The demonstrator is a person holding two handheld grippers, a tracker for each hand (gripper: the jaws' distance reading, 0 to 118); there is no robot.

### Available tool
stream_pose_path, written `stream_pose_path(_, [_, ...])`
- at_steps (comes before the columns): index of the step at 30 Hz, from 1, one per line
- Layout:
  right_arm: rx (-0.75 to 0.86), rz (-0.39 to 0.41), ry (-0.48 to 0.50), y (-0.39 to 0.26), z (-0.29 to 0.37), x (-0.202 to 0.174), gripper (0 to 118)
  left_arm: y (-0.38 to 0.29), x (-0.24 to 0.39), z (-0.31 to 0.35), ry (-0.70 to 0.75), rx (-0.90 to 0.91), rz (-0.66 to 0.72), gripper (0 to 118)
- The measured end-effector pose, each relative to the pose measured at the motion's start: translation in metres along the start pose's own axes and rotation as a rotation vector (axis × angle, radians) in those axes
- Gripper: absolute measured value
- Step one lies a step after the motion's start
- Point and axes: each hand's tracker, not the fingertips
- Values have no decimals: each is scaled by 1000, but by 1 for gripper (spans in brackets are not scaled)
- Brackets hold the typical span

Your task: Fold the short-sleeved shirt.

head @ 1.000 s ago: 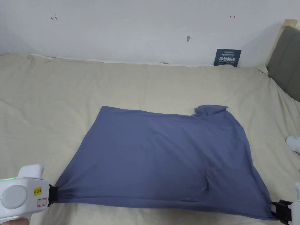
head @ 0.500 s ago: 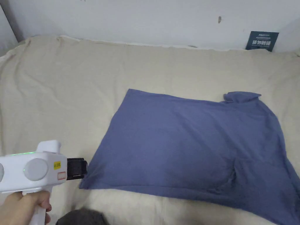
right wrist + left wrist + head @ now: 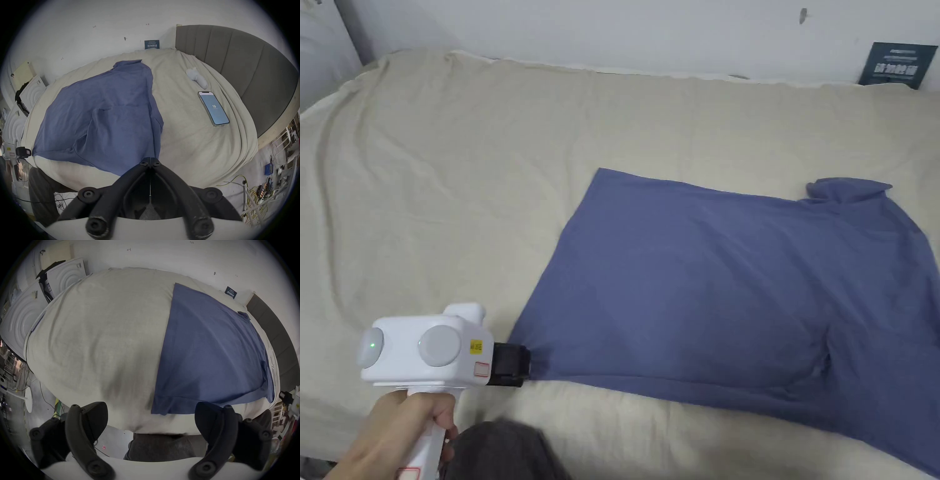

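A blue short-sleeved shirt (image 3: 706, 294) lies spread flat on the beige bed sheet (image 3: 456, 187), collar toward the far right. My left gripper (image 3: 519, 365) sits right at the shirt's near left corner. In the left gripper view its jaws stand wide apart (image 3: 151, 408), and the slack corner of the shirt (image 3: 211, 345) lies just ahead between them. In the right gripper view my right gripper (image 3: 151, 162) is shut, with the near right edge of the shirt (image 3: 97, 113) running into its tips.
A phone (image 3: 213, 110) and a small pale bundle (image 3: 196, 78) lie on the bed right of the shirt, before a grey headboard (image 3: 243, 65). A dark sign (image 3: 897, 62) leans on the wall. The person's dark-clothed knee (image 3: 500, 453) is at the bed's near edge.
The left gripper has opened and let go of the shirt's near left corner, which now lies slack. The head camera has swung left, so the whole picture has shifted right.
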Motion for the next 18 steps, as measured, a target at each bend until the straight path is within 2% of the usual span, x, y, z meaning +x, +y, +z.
stream_pose_path(1, [-3, 3, -5, 0, -1, 0, 0, -4, 6, -1, 21, -5, -9, 104])
stream_pose_path(2, [-9, 7, -4, -1, -2, 2, 0, 7, -6, -9, 34, -1, -8, 89])
stream_pose_path(3, [-16, 10, -3, -4, -4, 6, 0, 3, -2, -7, 28, 0, -7, 47])
stream_pose_path(5, [-26, 30, -23, -7, -5, 7, 0, -6, 10, 3, -14, -3, 4, 5])
stream_pose_path(7, [-27, 46, -30, -9, -7, 11, 0, -3, 7, 25, -122, 40, 23, 2])
stream_pose_path(9, [-29, 56, -33, -10, -7, 14, 2, -3, 13, 36, -77, 42, 24, 2])
stream_pose_path(10, [-28, 60, -40, -11, -8, 15, 18, 9, 0, 35, -62, 71, -9, 2])
stream_pose_path(11, [-30, 62, -42, -11, -17, 24, 53, 12, 1, 38, -51, 94, -23, 2])
stream_pose_path(12, [-35, 57, -38, -10, -20, 27, 103, 15, 2, 38, -59, 53, -9, 2])
stream_pose_path(14, [-91, 28, 2, -12, -26, 31, 116, 17, -2, 32, -75, 44, 7, 2])
stream_pose_path(15, [-101, 36, 61, -12, -27, 30, 118, 18, -1, 31, -72, 46, 7, 2])
stream_pose_path(18, [-142, 84, 19, -15, -34, 26, 118, 17, -2, 29, -69, 46, 15, 2])
